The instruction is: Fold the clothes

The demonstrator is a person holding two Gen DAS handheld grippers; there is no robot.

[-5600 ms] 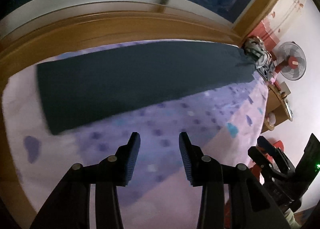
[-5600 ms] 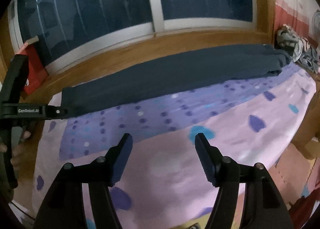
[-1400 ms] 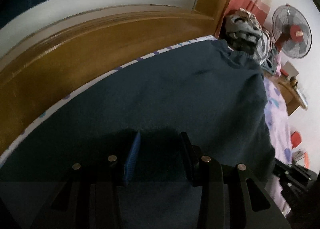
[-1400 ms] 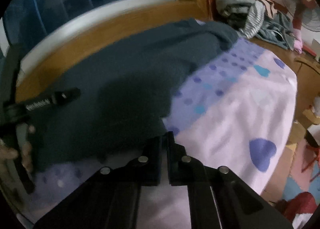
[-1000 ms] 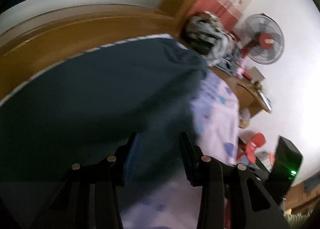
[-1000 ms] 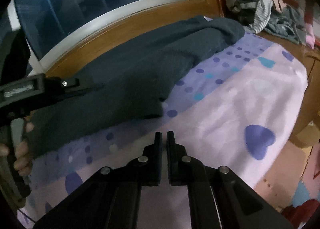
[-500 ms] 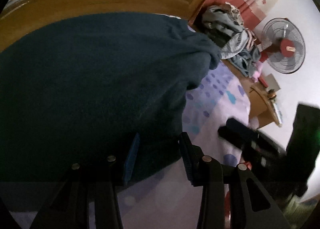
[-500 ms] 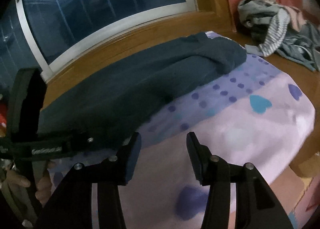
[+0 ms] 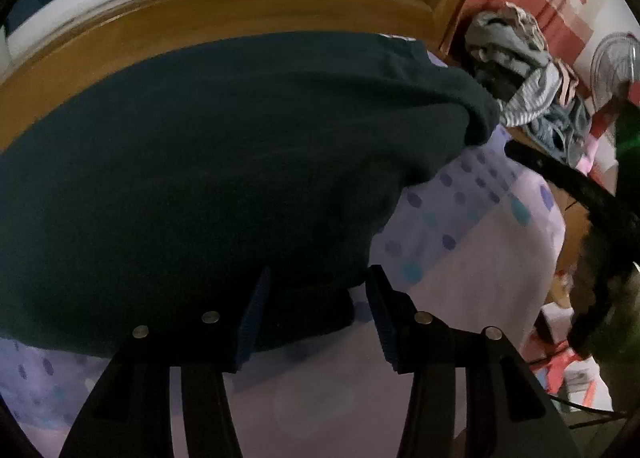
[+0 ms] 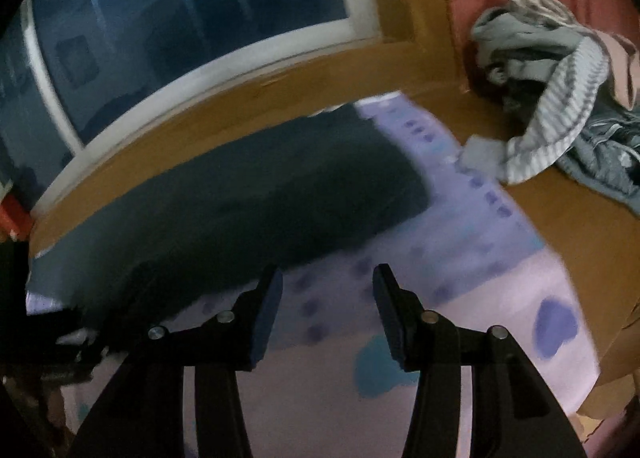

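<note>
Dark navy knit garment (image 9: 224,162) lies spread along the far side of the bed, against the wooden window ledge (image 9: 200,14), on a lilac sheet with purple dots and hearts (image 10: 460,298). It looks soft and limp, fairly thick (likely to sag and drape, not slide) — best pinched at a hem corner or edge. The left claw (image 9: 316,314) is spread, straddling the near hem, gripping nothing yet. The right claw (image 10: 326,314) is also spread — empty, hovering over bare sheet just beside the garment.
</note>
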